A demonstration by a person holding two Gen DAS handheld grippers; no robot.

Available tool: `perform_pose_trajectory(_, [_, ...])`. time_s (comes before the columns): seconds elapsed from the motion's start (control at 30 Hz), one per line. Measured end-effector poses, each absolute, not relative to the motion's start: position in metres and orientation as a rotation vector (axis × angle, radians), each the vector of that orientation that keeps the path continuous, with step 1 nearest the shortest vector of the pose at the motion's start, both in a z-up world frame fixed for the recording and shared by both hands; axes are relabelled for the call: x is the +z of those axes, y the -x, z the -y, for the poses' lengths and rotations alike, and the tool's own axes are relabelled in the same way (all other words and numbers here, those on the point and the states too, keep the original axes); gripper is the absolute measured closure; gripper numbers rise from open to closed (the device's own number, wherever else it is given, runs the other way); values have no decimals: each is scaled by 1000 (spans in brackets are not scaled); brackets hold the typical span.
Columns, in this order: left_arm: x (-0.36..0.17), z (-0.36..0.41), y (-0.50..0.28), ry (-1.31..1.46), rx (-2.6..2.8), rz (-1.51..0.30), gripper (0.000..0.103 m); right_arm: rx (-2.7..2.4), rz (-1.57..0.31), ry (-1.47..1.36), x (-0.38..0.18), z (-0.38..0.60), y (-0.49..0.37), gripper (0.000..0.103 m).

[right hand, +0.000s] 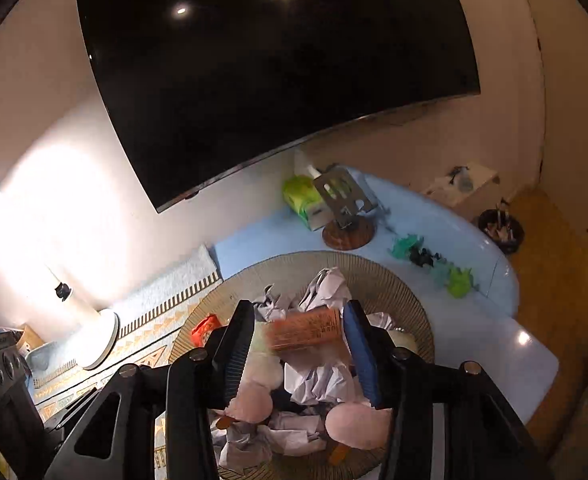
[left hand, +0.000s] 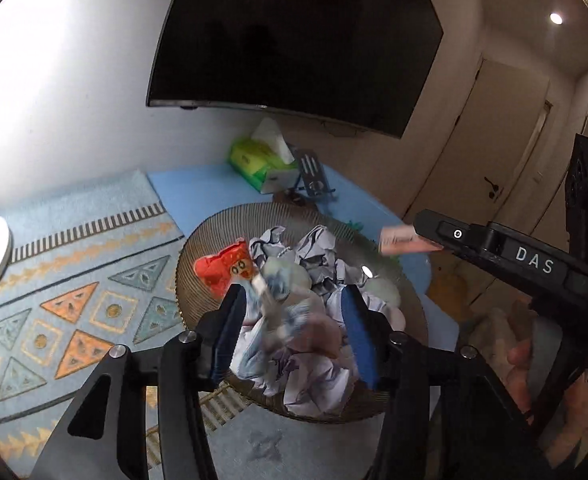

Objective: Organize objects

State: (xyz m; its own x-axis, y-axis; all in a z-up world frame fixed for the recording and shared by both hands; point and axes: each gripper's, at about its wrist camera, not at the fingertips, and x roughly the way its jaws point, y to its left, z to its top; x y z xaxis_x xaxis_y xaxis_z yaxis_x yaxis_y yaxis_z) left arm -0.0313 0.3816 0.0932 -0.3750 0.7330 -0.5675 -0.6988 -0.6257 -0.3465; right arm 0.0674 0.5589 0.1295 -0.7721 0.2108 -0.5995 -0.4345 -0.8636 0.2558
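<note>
A round woven basket [left hand: 214, 240] [right hand: 394, 280] holds crumpled white papers [left hand: 318, 248] [right hand: 326, 288], pale round lumps [right hand: 358, 424] and a red wrapper [left hand: 222, 268] [right hand: 204, 328]. My left gripper [left hand: 292, 294] hangs over it, open; a blurred blue-and-white wrapper [left hand: 274, 308] is loose between its fingers, touching neither pad. My right gripper [right hand: 299, 308] [left hand: 426, 228] is over the basket's right side, jaws parted. A blurred orange-brown packet [right hand: 306, 328] [left hand: 398, 240] lies across its gap and looks loose.
The basket stands on a blue table [right hand: 474, 344] beside a patterned mat [left hand: 74, 300]. A green tissue box [left hand: 254, 160], a metal stand on a wooden disc [right hand: 346, 208], small toy figures [right hand: 434, 264], a white lamp [right hand: 94, 336] and a wall TV [left hand: 294, 40] surround it.
</note>
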Motion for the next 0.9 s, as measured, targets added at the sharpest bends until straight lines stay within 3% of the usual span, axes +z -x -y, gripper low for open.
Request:
perform_pose_trajectory(0.2, [94, -335, 15, 832, 2115, 60, 56, 2739, -414, 824, 139, -505, -73, 57])
perform_pose_trajectory(0.27, [95, -308, 10, 832, 2137, 91, 56, 2820, -383, 823, 145, -477, -75, 49])
perform_pose_trajectory(0.33, [95, -276, 2, 840, 2161, 129, 54, 2918, -335, 810, 148, -441, -76, 31])
perform_pose_trajectory(0.47, [90, -207, -15, 834, 2281, 148, 53, 3081, -161, 859, 135, -357, -69, 28])
perform_pose_trajectory(0.53, [82, -173, -24, 851, 2391, 145, 51, 3137, -84, 915, 118, -317, -59, 21])
perform_pose_trajectory(0.57, [77, -155, -27, 868, 2444, 152, 44, 3140, -57, 941, 107, -300, -55, 21])
perform_pose_trajectory(0.6, [71, -135, -29, 888, 2490, 173, 29, 3119, -49, 963, 97, -285, -52, 21])
perform_pose_trajectory(0.63, [64, -117, -29, 892, 2529, 207, 26, 3100, -63, 986, 86, -272, -49, 21])
perform_pose_trajectory(0.73, [42, -74, -22, 950, 2619, 224, 27, 3089, -135, 1085, 56, -248, -35, 21])
perform_pose_trajectory(0.9, [6, -37, -6, 1062, 2754, 186, 27, 3019, -34, 1119, 14, -227, -15, 20])
